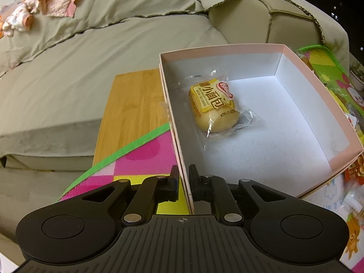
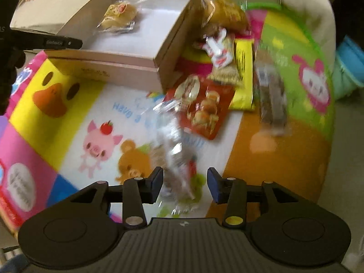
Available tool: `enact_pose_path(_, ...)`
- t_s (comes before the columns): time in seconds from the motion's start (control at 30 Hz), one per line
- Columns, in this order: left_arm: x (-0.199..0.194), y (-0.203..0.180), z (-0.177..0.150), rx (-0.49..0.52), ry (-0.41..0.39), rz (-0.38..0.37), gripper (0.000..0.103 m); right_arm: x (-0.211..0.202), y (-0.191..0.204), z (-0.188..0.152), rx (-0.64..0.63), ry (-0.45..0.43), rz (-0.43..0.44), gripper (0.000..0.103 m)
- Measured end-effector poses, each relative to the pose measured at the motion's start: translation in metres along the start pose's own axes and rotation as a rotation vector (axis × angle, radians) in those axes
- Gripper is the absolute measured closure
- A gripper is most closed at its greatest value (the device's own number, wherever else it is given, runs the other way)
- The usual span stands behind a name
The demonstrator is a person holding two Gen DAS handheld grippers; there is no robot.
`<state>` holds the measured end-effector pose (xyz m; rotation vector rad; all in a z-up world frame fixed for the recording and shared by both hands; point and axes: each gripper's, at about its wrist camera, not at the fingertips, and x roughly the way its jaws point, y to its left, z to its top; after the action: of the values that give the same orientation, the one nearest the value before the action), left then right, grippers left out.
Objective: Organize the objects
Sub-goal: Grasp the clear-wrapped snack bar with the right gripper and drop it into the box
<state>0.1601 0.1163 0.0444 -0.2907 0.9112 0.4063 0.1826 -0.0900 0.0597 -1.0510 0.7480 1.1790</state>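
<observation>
Pinching pink box (image 1: 323,84) wall, left claw (image 1: 183,179) angled down; right claw (image 2: 184,183) part-open, straddling clear snack packet (image 2: 179,166).

box (image 1: 284,52): on mat (image 2: 68,118), w/ my left gripper (image 1: 183,179) on its near wall
bun (image 1: 213,107): in box
snacks (image 2: 216,91): on mat, right of box

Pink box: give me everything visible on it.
The pink box is an open, lidless cardboard tray, pale pink outside and on its rim, white inside. It sits flat on the cartoon play mat, one corner over a bamboo board. Inside lies a single wrapped bun. The left claw is shut on its near side wall, one finger outside, one inside. More snack packets lie heaped against its far side.
</observation>
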Motion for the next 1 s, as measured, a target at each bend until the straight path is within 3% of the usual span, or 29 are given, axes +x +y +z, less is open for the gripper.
enact_pose_path(0.13, 0.001, 0.003, 0.001, 0.0, 0.001, -0.008, 0.092, 0.009, 0.008, 0.011, -0.059, -0.022, 0.005, 0.047)
enact_pose_path(0.33, 0.002, 0.008, 0.003, -0.049, 0.035, -0.031, 0.092, 0.012, 0.035, 0.016, -0.129, -0.013, 0.038, 0.046)
enact_pose_path(0.43, 0.001, 0.01, 0.002, -0.063, 0.043, -0.045, 0.091, 0.02, 0.047, 0.017, -0.167, -0.007, -0.021, 0.043)
enact_pose_path(0.67, 0.001, 0.013, 0.003, -0.082, 0.072, -0.074, 0.09, 0.03, 0.026, 0.033, 0.02, 0.027, -0.031, 0.039)
enact_pose_path(0.73, 0.001, 0.015, 0.002, -0.079, 0.075, -0.083, 0.089, 0.031, 0.022, 0.037, 0.07, 0.055, -0.013, 0.044)
enact_pose_path(0.8, 0.001, 0.017, 0.002, -0.082, 0.073, -0.097, 0.089, 0.028, 0.025, 0.038, 0.108, 0.08, -0.006, 0.061)
enact_pose_path(0.9, 0.001, 0.019, 0.001, -0.088, 0.072, -0.112, 0.088, 0.02, 0.037, 0.033, 0.144, 0.127, -0.007, 0.064)
enact_pose_path(1.0, 0.001, 0.02, 0.001, -0.086, 0.071, -0.123, 0.087, -0.002, 0.05, 0.03, 0.174, 0.118, 0.002, 0.064)
